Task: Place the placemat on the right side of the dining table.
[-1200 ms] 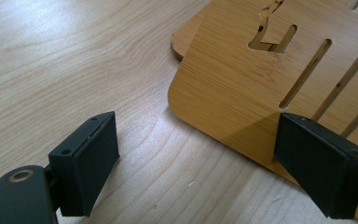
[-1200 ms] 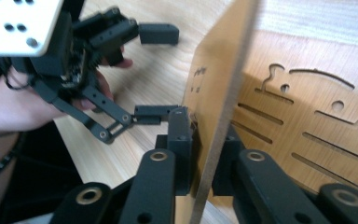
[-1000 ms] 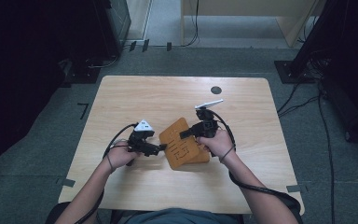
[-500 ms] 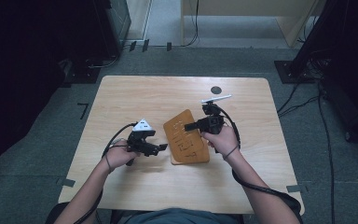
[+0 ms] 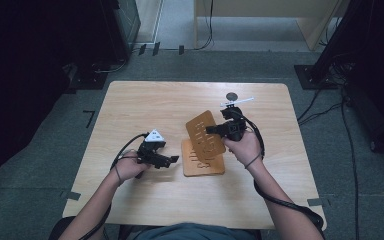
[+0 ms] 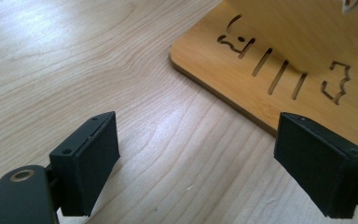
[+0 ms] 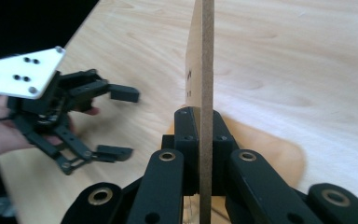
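Jaws of the right gripper clamp the upper wooden panel, holding it on edge, tilted, its long axis running up and away, above the flat base panel on the table. Just left, the left gripper gapes wide, holding nothing.

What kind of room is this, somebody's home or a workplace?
Probably a lab or test room, not a home: a bare wooden table on grey carpet, floor tape marks, cables and dark equipment stands around it.
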Tool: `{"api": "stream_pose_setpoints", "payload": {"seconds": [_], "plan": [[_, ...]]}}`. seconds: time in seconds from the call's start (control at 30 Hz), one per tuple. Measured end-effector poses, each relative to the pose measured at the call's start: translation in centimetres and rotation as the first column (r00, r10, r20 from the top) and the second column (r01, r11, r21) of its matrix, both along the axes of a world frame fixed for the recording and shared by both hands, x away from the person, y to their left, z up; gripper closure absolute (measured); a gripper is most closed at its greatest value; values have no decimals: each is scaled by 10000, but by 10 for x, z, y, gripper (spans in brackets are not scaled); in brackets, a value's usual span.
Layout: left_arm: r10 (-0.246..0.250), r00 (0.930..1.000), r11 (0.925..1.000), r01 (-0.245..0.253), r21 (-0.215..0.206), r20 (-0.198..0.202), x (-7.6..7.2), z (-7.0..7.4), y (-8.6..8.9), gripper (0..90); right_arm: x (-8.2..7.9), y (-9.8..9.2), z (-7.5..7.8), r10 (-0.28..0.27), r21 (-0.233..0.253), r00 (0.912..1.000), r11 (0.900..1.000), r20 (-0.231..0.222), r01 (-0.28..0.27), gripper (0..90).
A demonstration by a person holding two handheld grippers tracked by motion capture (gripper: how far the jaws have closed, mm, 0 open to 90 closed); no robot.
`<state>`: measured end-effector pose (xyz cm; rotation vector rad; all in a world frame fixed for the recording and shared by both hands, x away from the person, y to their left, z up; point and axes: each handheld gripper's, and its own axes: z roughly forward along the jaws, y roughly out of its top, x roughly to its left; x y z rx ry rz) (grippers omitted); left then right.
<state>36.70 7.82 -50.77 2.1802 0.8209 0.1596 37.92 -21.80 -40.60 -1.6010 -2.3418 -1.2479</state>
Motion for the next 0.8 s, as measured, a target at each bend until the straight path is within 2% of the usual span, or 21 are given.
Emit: {"api": "stream_pose_setpoints", "payload": {"seconds": [0.03,0.3,0.8], "plan": [[23,10000,10000,-23,13,6,0,0,0,131,-1,0,1,-63,-180,9999,9998,155,65,875],[17,10000,9998,-17,202,-14,0,-2,0,131,-3,-2,6,-117,-731,9969,9972,781,174,875],[-51,9999,9991,45,411,125,0,-4,0,131,-4,-12,11,-428,-1571,9877,9853,1507,667,875]]}}
